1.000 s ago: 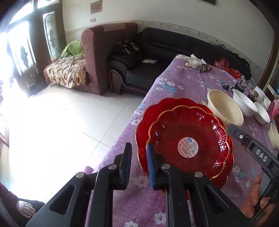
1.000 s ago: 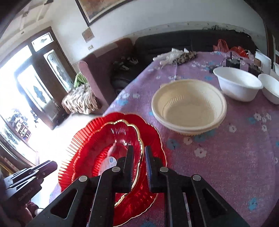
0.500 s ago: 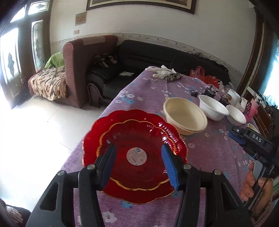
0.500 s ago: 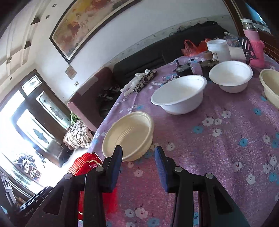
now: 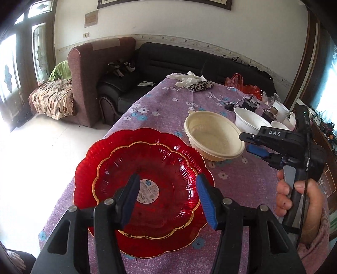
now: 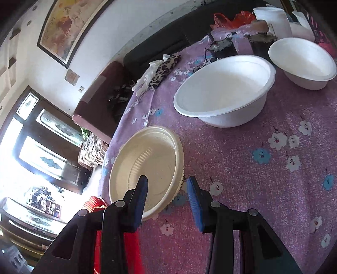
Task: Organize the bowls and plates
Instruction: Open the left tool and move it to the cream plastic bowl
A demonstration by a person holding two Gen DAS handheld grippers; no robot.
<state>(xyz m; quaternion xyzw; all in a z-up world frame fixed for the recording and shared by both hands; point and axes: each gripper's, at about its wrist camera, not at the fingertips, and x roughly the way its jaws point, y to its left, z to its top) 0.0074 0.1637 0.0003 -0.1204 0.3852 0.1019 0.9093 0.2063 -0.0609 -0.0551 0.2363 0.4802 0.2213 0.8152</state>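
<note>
Two red scalloped glass plates (image 5: 151, 168) lie stacked on the purple flowered tablecloth, the smaller on the larger. My left gripper (image 5: 168, 200) is open and empty, held above them. A cream bowl (image 5: 212, 136) stands beyond the plates; it also shows in the right wrist view (image 6: 147, 166). My right gripper (image 6: 166, 196) is open and empty, its jaws either side of the cream bowl's near rim; it shows from outside in the left wrist view (image 5: 254, 145). A large white bowl (image 6: 225, 90) and a smaller white bowl (image 6: 303, 61) stand farther back.
White gloves and a leopard-print pouch (image 5: 195, 83) lie at the table's far end. Small dark items with cables (image 6: 223, 48), white cups (image 6: 271, 19) and a red bag (image 5: 238, 82) crowd the far right. The table's left edge (image 5: 118, 124) drops to a white floor; sofas stand behind.
Both grippers have opened and let go of the red plates, which now lie stacked on the table. The right gripper has moved away to the cream bowl; the left has drawn back.
</note>
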